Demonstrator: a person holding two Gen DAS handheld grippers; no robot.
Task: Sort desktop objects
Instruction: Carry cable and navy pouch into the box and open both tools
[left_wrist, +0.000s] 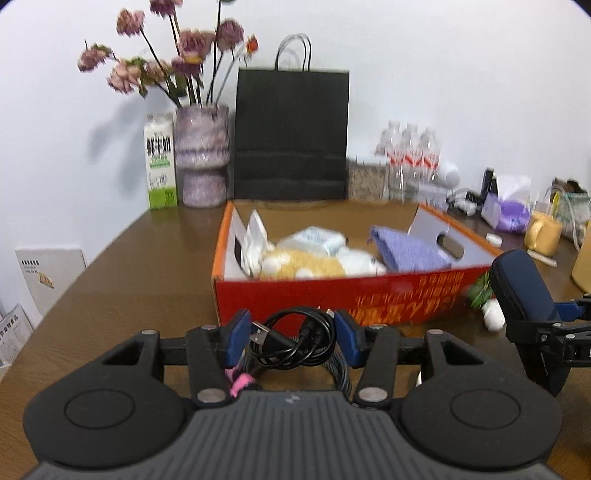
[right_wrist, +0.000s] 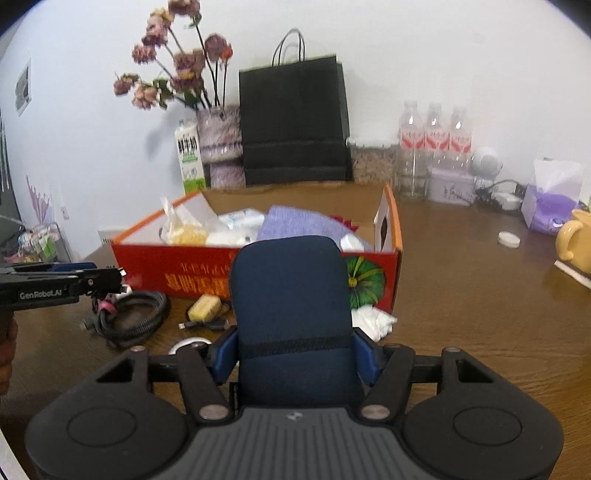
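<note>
In the left wrist view my left gripper (left_wrist: 291, 330) is shut on a coiled bundle of black cables (left_wrist: 295, 341) bound with a pink tie, just in front of the red cardboard box (left_wrist: 332, 295). From the right wrist view the bundle (right_wrist: 129, 314) droops under the left gripper (right_wrist: 110, 278), low over the table. My right gripper (right_wrist: 295, 352) is shut on an upright dark blue zip case (right_wrist: 291, 295) in front of the box (right_wrist: 177, 269). That case (left_wrist: 517, 288) also shows at the right of the left wrist view. The box holds a plush toy (left_wrist: 306, 262), a tissue pack and a purple cloth (left_wrist: 410, 247).
A small yellow item with a cable (right_wrist: 205, 308), a white ring and a crumpled white bag (right_wrist: 373, 321) lie by the box front. A black paper bag (right_wrist: 295, 122), flower vase, milk carton and water bottles (right_wrist: 436, 140) line the wall. Yellow mug (right_wrist: 574, 243), tissue box and white lid at right.
</note>
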